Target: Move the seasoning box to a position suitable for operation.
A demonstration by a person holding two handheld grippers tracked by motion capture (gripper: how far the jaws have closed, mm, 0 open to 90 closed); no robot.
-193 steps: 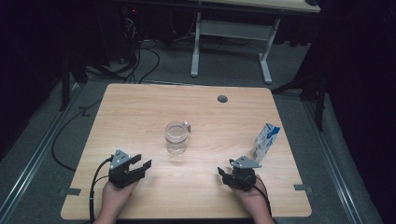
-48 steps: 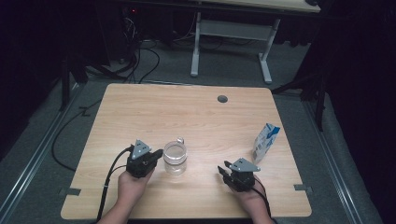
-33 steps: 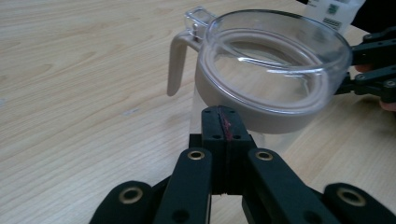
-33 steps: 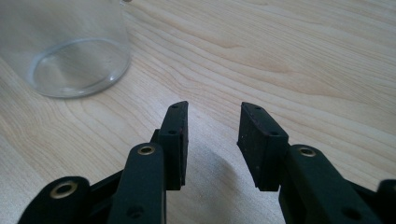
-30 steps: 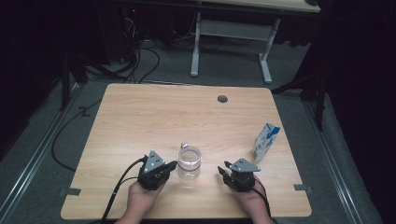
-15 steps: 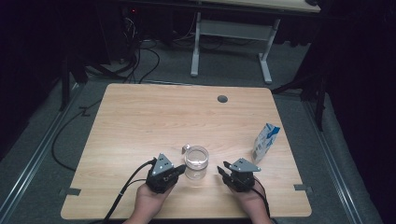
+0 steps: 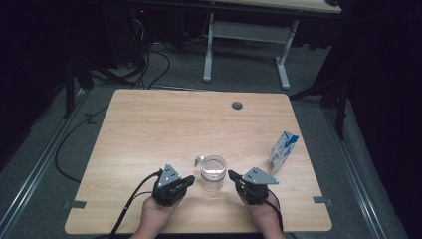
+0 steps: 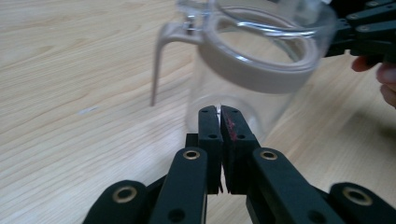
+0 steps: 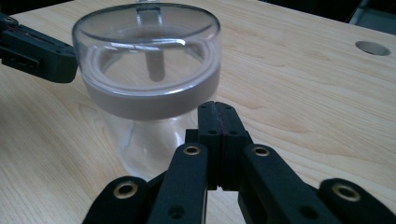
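A clear glass jar (image 7: 212,173) with a clear lid, a grey seal ring and a wire latch stands near the table's front edge, between my two grippers. My left gripper (image 7: 191,179) is shut with nothing in it. Its tips (image 8: 219,112) sit right at the jar's wall (image 8: 261,70), low down. My right gripper (image 7: 231,175) has just been closing and now stands shut and empty, its tips (image 9: 217,109) close to the jar (image 9: 149,70) just under the seal ring. Each gripper view shows the other gripper beyond the jar.
A blue and white carton (image 7: 282,152) stands upright near the table's right edge. A round cable hole (image 7: 237,105) sits at the back of the wooden table (image 7: 149,129). Another desk and floor cables lie beyond it.
The left gripper and the jar have moved right and toward the front edge, ending beside the right gripper. The right gripper's jaws have come together.
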